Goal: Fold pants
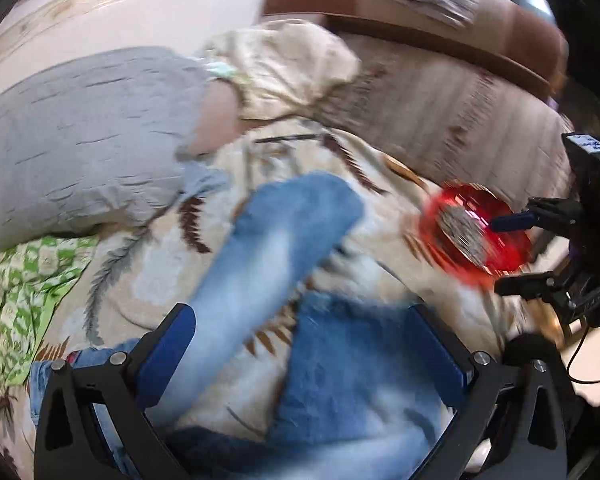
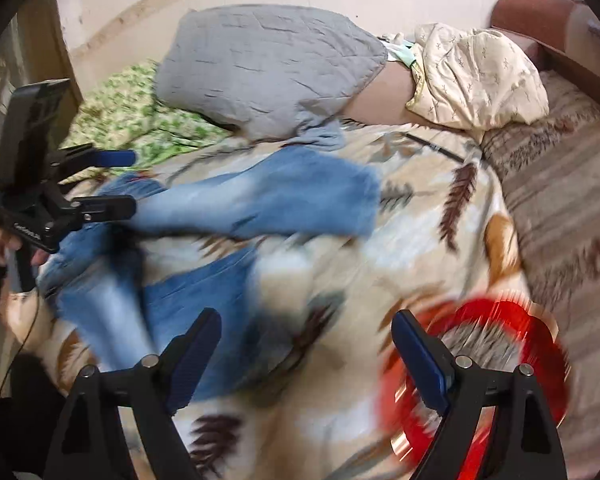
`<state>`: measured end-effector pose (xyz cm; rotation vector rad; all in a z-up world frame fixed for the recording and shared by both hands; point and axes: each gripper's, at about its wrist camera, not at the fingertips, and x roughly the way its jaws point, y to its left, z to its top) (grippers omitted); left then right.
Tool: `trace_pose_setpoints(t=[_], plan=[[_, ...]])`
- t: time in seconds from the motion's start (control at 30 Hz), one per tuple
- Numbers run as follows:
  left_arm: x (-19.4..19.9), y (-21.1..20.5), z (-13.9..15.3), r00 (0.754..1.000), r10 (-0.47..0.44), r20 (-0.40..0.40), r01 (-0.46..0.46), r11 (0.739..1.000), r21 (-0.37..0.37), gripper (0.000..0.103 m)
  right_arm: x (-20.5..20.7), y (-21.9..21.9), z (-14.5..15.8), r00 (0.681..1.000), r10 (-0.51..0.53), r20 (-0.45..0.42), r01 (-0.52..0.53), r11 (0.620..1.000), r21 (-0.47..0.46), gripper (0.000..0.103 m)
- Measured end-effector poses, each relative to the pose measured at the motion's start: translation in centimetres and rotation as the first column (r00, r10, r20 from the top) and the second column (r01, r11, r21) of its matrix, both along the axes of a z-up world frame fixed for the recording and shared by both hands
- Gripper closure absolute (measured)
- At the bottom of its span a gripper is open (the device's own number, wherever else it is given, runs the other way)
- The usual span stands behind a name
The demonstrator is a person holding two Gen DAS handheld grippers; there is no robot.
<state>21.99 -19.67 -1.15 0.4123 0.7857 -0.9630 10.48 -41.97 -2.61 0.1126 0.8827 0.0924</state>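
Light blue jeans (image 1: 284, 240) lie spread on a patterned blanket (image 1: 148, 264), both legs apart; they also show in the right wrist view (image 2: 260, 200). My left gripper (image 1: 304, 344) is open, its fingers standing either side of the jeans' upper part, just above the cloth. It also shows in the right wrist view (image 2: 130, 182) at the jeans' left end. My right gripper (image 2: 306, 356) is open and empty above the blanket, right of the nearer leg. It shows at the right edge of the left wrist view (image 1: 520, 252). Both views are motion-blurred.
A red round object (image 2: 480, 356) lies on the blanket by the right gripper's right finger, also in the left wrist view (image 1: 472, 232). A grey pillow (image 2: 268, 68), a cream quilt (image 2: 476, 76) and green cloth (image 2: 132, 116) lie at the back. A brown sofa arm (image 1: 420, 12) is behind.
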Motion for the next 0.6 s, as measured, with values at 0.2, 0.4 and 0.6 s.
trace_pose_setpoints(t=[0.2, 0.4, 0.6], plan=[[-0.6, -2.2, -3.9, 0.995, -0.029, -0.094, 0.034, 0.998, 0.052, 0.0, -4.3, 2.5, -4.4, 0.999, -0.054, -0.011, 0.054, 0.992, 0.114, 0.027], [2.3, -4.8, -8.3, 0.981, 0.067, -0.18, -0.052, 0.995, 0.086, 0.0, -2.6, 2.4, -7.2, 0.992, -0.128, -0.022, 0.13, 0.977, 0.167, 0.03], [4.6, -5.7, -11.2, 0.962, 0.107, -0.253, -0.088, 0.993, 0.082, 0.003, 1.0, 3.5, -9.5, 0.992, -0.111, -0.064, 0.119, 0.984, 0.134, 0.059]])
